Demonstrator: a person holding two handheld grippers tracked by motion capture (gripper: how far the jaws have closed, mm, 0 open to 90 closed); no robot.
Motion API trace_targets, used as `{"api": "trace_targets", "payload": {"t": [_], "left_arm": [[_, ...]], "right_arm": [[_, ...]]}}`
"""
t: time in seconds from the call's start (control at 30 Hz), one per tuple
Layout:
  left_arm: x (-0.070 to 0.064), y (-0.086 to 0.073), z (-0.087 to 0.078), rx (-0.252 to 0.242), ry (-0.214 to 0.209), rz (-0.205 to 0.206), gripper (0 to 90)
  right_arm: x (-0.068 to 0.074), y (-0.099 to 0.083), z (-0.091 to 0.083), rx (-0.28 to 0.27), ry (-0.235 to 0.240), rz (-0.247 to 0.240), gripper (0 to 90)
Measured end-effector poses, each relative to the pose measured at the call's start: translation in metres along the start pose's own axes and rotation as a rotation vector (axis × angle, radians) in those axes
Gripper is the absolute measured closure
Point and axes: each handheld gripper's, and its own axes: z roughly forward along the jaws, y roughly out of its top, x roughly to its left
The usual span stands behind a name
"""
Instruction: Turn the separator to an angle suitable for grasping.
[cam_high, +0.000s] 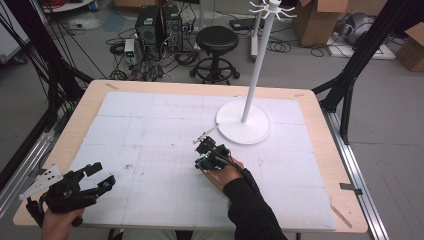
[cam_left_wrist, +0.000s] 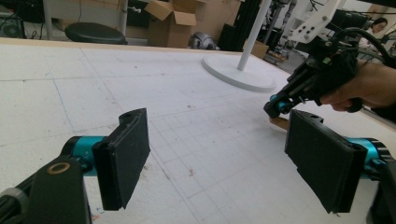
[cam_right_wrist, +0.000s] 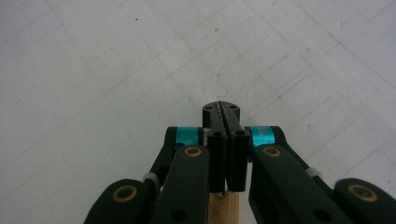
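Observation:
My left gripper (cam_high: 102, 175) (cam_left_wrist: 219, 140) sits low near the table's front left corner, held in a hand, its two black pads wide apart with nothing between them. My right gripper (cam_high: 202, 149) (cam_right_wrist: 226, 109) is over the middle of the white mat, held by a hand in a black sleeve, and its jaws are pressed together. A light wooden piece (cam_right_wrist: 223, 207) shows between the lower ends of those jaws. In the left gripper view the right gripper (cam_left_wrist: 280, 105) tilts down at the mat, with the wooden piece (cam_left_wrist: 280, 122) just under its tip.
A white hook stand (cam_high: 255, 70) rises from a round base (cam_high: 260, 131) on the mat's far right, close beyond my right gripper. The white gridded mat (cam_high: 150, 125) covers a wooden table (cam_high: 85, 105). A stool (cam_high: 216, 40), boxes and cables lie on the floor behind.

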Motion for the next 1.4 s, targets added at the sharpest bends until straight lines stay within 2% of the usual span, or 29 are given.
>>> {"api": "trace_targets", "payload": {"t": [0.2, 0.23, 0.27, 0.3, 0.37, 0.4, 0.43, 0.5, 0.67, 0.7, 0.73, 0.87, 0.93, 1.0, 1.07, 1.13, 1.17, 1.3, 1.4], "left_arm": [[0.0, 0.0, 0.0, 0.002, 0.003, 0.0, 22.4], [0.0, 0.0, 0.0, 0.001, 0.003, 0.001, 22.4], [0.0, 0.0, 0.0, 0.001, 0.003, 0.001, 22.4], [0.0, 0.0, 0.0, 0.001, 0.003, 0.003, 22.4], [0.0, 0.0, 0.001, 0.004, 0.002, 0.003, 22.4], [0.0, 0.0, 0.001, 0.004, 0.002, 0.002, 22.4], [0.0, 0.0, 0.001, 0.005, 0.001, 0.002, 22.4], [-0.001, 0.0, 0.001, 0.003, -0.003, 0.002, 22.4], [-0.002, 0.0, 0.001, -0.004, -0.006, 0.002, 22.4], [-0.002, 0.001, 0.001, -0.008, -0.007, 0.001, 22.2], [-0.003, 0.001, 0.001, -0.012, -0.006, -0.001, 22.2], [-0.003, 0.002, 0.0, -0.029, 0.004, -0.009, 20.7], [-0.003, 0.002, 0.0, -0.03, 0.002, -0.003, 19.5], [-0.003, 0.002, 0.0, -0.031, -0.001, 0.005, 19.0], [-0.004, 0.002, 0.001, -0.034, -0.015, 0.006, 19.0], [-0.004, 0.003, 0.002, -0.036, -0.032, 0.009, 19.8], [-0.004, 0.003, 0.003, -0.036, -0.041, 0.009, 21.0], [-0.004, 0.002, 0.006, -0.013, -0.064, 0.015, 21.2], [-0.006, 0.002, 0.004, -0.022, -0.073, 0.018, 21.6]], "right_arm": [[0.001, -0.012, -0.006, -0.029, 0.023, -0.001, 89.2], [0.002, -0.016, -0.011, -0.061, 0.023, 0.004, 86.1], [0.002, -0.016, -0.011, -0.061, 0.023, 0.004, 86.1], [0.002, -0.019, -0.015, -0.084, 0.02, 0.009, 82.0], [0.002, -0.026, -0.025, -0.137, 0.016, 0.029, 75.6], [0.002, -0.035, -0.037, -0.206, 0.009, 0.046, 66.6], [0.002, -0.035, -0.037, -0.206, 0.009, 0.046, 66.6], [0.002, -0.049, -0.051, -0.292, -0.01, 0.056, 59.1], [0.001, -0.09, -0.083, -0.462, -0.101, 0.086, 36.0], [-0.001, -0.107, -0.094, -0.517, -0.145, 0.087, 26.2], [-0.001, -0.107, -0.094, -0.517, -0.145, 0.087, 26.2], [-0.008, -0.138, -0.115, -0.591, -0.225, 0.13, 19.2], [-0.012, -0.152, -0.123, -0.621, -0.241, 0.148, 18.0], [-0.015, -0.167, -0.13, -0.627, -0.293, 0.12, 16.3], [-0.016, -0.17, -0.131, -0.636, -0.293, 0.128, 16.3], [-0.016, -0.17, -0.134, -0.665, -0.305, 0.163, 16.3], [-0.014, -0.17, -0.137, -0.696, -0.29, 0.162, 16.3], [-0.013, -0.171, -0.14, -0.718, -0.291, 0.155, 16.3], [-0.014, -0.175, -0.142, -0.73, -0.303, 0.176, 16.5]]}}
